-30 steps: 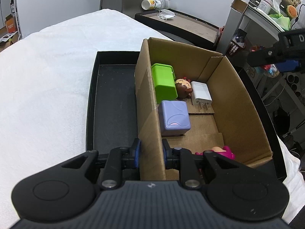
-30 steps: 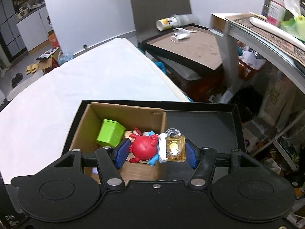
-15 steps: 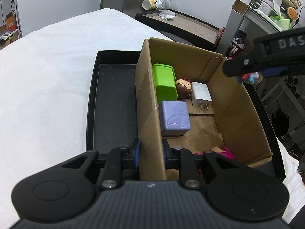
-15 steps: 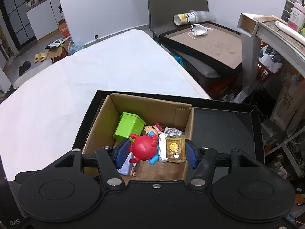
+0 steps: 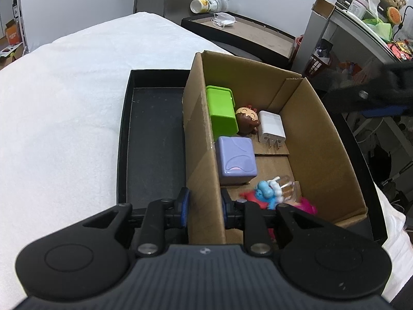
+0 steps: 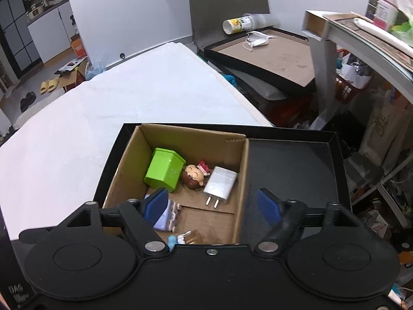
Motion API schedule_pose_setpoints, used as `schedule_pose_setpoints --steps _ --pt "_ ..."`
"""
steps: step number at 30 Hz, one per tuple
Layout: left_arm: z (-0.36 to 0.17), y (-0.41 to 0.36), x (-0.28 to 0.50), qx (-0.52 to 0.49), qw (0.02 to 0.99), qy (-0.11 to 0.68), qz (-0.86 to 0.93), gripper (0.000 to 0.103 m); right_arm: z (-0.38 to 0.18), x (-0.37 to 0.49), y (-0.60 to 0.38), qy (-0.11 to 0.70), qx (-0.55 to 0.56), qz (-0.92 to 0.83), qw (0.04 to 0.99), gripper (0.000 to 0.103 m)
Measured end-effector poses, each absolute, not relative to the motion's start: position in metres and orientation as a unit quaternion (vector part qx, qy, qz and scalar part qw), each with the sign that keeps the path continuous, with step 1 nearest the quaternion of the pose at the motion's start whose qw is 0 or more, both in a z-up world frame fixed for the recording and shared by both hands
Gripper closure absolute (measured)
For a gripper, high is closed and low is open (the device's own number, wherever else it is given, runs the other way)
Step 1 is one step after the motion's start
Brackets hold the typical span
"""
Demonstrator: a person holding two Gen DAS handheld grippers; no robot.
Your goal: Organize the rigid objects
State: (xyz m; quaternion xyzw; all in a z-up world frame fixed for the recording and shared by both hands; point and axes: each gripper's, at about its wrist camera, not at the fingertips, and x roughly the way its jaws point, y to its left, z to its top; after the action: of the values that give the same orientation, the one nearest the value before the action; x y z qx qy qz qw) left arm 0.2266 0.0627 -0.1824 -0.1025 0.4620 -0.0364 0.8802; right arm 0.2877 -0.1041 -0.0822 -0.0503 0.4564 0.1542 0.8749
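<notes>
A cardboard box point(image 5: 320, 139) stands in a black tray point(image 5: 152, 142). It holds a green cube point(image 5: 222, 112), a brown-haired doll head point(image 5: 247, 120), a white charger point(image 5: 272, 128), a lilac cube point(image 5: 236, 159) and a red-and-blue toy with a clear block point(image 5: 269, 192). My left gripper point(image 5: 204, 206) is shut on the box's left wall. My right gripper point(image 6: 213, 205) is open and empty above the box point(image 6: 240, 180); the dropped toy point(image 6: 185, 237) lies just below it.
The tray point(image 6: 291, 170) lies on a white towel-covered table point(image 5: 64, 103). Behind are a brown-topped low table with a bottle point(image 6: 245, 22) and a face mask point(image 6: 256, 38), and cluttered shelves point(image 5: 366, 18) at the right.
My right gripper has opened and let go of the red-and-blue toy with the clear block, which now lies in the box's near end. The left gripper has not moved.
</notes>
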Motion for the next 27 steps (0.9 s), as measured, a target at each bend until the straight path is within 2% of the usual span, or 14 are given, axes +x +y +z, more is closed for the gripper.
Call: schedule_pose_setpoints --steps 5,18,23,27 --pt "-0.178 0.062 0.225 -0.095 0.879 0.466 -0.038 0.081 -0.079 0.274 -0.119 0.46 -0.038 0.153 0.874 0.023" --pt "-0.122 0.059 0.208 -0.077 0.874 0.479 -0.023 0.08 -0.057 0.244 -0.163 0.442 0.039 0.146 0.884 0.006" --pt "-0.092 0.055 0.193 -0.086 0.874 0.478 -0.028 0.073 -0.048 0.234 -0.178 0.434 0.071 0.139 0.887 0.0" --pt "-0.06 0.042 0.178 -0.05 0.888 0.457 -0.007 0.059 -0.039 0.225 -0.185 0.434 0.08 0.136 0.887 0.0"
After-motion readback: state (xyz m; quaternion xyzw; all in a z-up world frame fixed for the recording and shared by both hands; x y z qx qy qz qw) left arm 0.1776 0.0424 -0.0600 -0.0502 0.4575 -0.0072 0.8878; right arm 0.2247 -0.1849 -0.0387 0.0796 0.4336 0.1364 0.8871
